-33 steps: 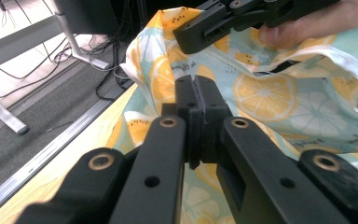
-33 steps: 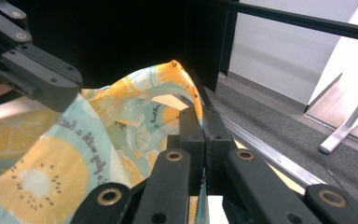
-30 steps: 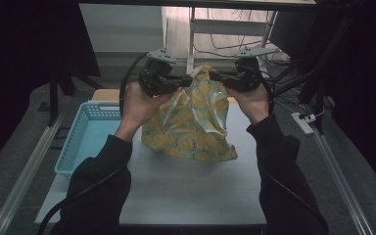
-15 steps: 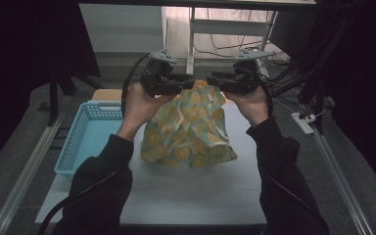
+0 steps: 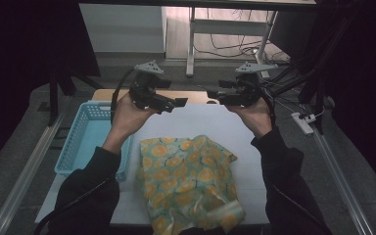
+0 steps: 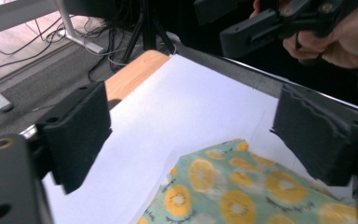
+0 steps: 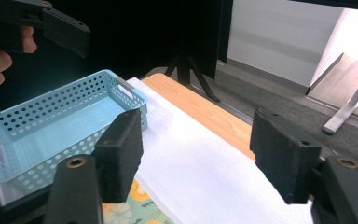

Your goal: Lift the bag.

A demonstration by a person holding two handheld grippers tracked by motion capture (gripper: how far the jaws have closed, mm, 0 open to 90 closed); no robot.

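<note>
Now | left tongs (image 5: 178,102), right tongs (image 5: 214,94): just opened, empty | cloth (image 5: 188,183): lying on table (image 5: 200,120)

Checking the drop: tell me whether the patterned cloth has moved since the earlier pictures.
Yes. The cloth hung between both grippers above the table's far part; now it lies flat toward the near edge, right of the blue basket, released.

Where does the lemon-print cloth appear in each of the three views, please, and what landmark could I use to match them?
High view: the lemon-print cloth lies low at centre on the white table cover, right of the blue basket.
Left gripper view: the cloth fills the bottom right, below the open jaws.
Right gripper view: a small corner at the bottom edge, near the left jaw.
Shared landmark: the white table cover.
</note>
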